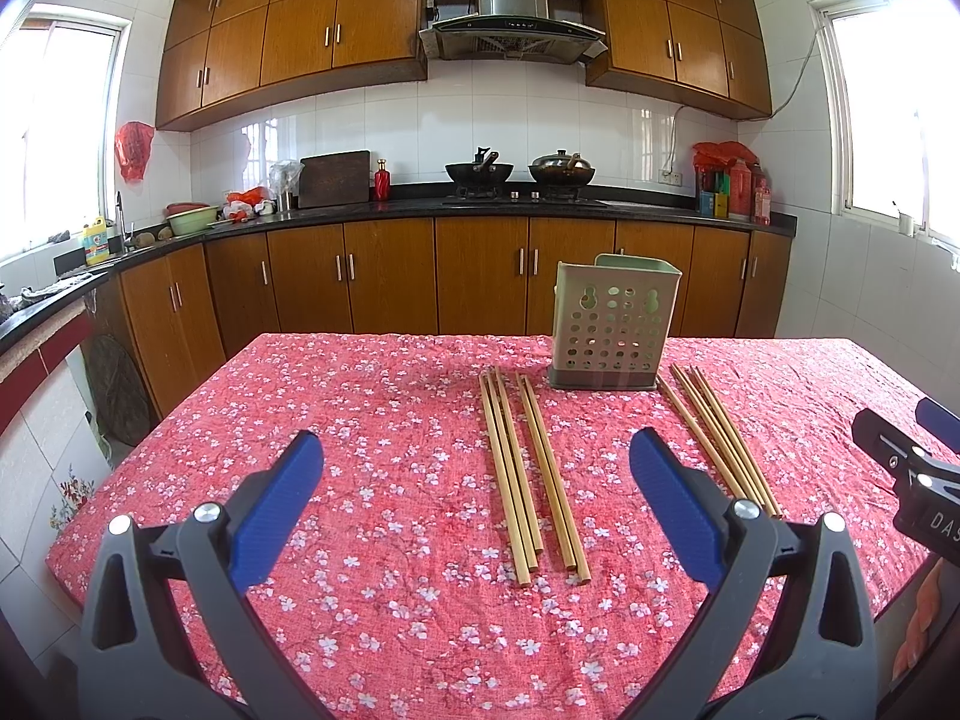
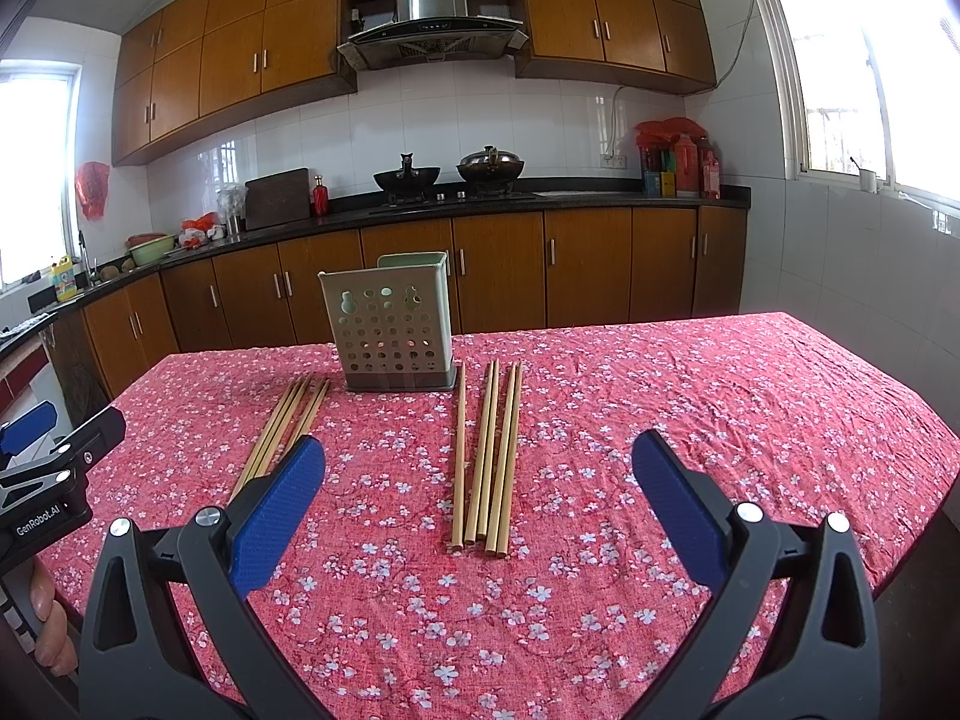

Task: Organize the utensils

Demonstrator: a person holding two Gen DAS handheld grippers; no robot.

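A pale green perforated utensil holder stands upright on the table's far side. Two groups of several wooden chopsticks lie flat in front of it: a left group and a right group. My left gripper is open and empty, above the cloth just before the left group. My right gripper is open and empty, its fingers either side of the near ends of the right group. The right gripper also shows at the right edge of the left wrist view, and the left gripper at the left edge of the right wrist view.
The table carries a red floral cloth. Its left edge drops to the tiled floor. Behind it run wooden cabinets and a dark counter with two woks, a chopping board and bottles.
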